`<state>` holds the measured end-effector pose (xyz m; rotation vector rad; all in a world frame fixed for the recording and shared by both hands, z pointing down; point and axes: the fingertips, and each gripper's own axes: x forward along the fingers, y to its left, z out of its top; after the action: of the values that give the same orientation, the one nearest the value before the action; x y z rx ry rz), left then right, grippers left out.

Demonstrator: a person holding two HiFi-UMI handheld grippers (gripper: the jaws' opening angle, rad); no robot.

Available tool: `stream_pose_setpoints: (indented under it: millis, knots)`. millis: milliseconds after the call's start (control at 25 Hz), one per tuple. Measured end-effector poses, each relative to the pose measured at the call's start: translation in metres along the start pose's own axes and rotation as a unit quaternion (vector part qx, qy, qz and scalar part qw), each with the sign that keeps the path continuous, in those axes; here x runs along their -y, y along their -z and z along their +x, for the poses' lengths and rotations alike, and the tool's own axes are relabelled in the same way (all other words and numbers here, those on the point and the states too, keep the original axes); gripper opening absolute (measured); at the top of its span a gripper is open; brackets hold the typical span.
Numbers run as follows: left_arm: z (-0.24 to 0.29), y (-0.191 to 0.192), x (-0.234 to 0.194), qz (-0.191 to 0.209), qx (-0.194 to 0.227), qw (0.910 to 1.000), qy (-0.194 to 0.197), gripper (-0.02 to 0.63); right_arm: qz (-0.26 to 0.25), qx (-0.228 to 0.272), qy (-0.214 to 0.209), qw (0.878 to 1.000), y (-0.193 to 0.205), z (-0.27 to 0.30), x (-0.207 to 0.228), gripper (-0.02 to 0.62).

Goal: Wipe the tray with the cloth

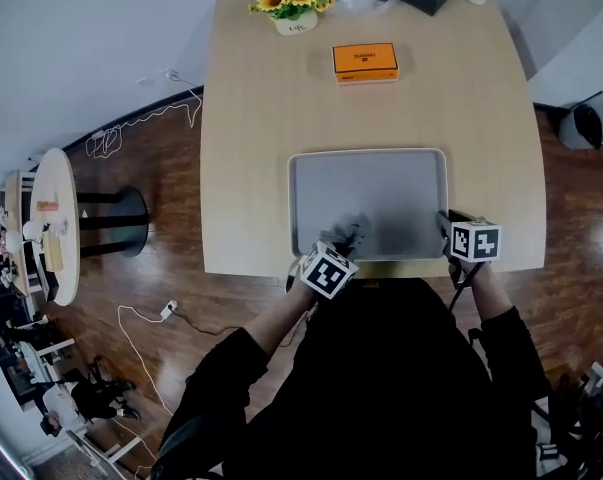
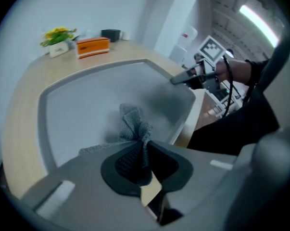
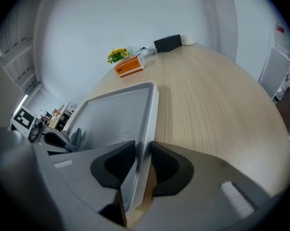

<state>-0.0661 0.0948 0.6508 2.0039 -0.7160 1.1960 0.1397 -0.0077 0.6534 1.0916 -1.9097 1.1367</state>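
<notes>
- Grey tray [image 1: 371,198] lies at the near edge of the light wooden desk [image 1: 251,118], with its long axis running 9 to 3 o'clock in the head view.
- Print on the orange box [image 1: 365,62], at 12 o'clock beyond the tray, is too small for me to read. So is the label on the sunflower pot [image 1: 294,23].
- My left claw [image 2: 144,150] is pinched together on the grey woven cloth [image 2: 132,124]. The cloth bunches out ahead of the tips onto the tray floor, near the tray's 7 o'clock corner.
- My right claw [image 3: 142,153] is clamped on the tray's rim at about 4 o'clock, one pad inside the wall and one outside.
- Only the two gripper views show these grips plainly. The head view gives the cloth as a dark smudge.
- At 9 o'clock, the right gripper view catches my left claw with the cloth.
- Towards 2 o'clock, the left gripper view shows my right claw on the rim.
</notes>
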Motion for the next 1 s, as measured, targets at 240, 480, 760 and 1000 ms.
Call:
stream_pose_setpoints:
  millis: [240, 480, 760, 1000]
  knots:
    - [0.056, -0.095, 0.119, 0.128, -0.007, 0.9847, 0.118, 0.006, 0.007, 0.010, -0.007, 1.000, 0.002, 0.001, -0.002, 0.107]
    - [0.079, -0.126, 0.162, 0.249, -0.032, 0.9544, 0.161, 0.006, 0.008, 0.019, -0.008, 1.000, 0.001, -0.001, -0.004, 0.106]
    - [0.071, -0.164, 0.054, 0.246, -0.043, 0.9636, 0.097, 0.006, 0.013, 0.030, -0.027, 0.999, 0.001, -0.002, -0.001, 0.106]
    - [0.083, -0.253, -0.013, 0.239, 0.022, 0.9707, -0.013, 0.008, 0.006, 0.025, -0.036, 0.999, -0.001, -0.002, -0.001, 0.107]
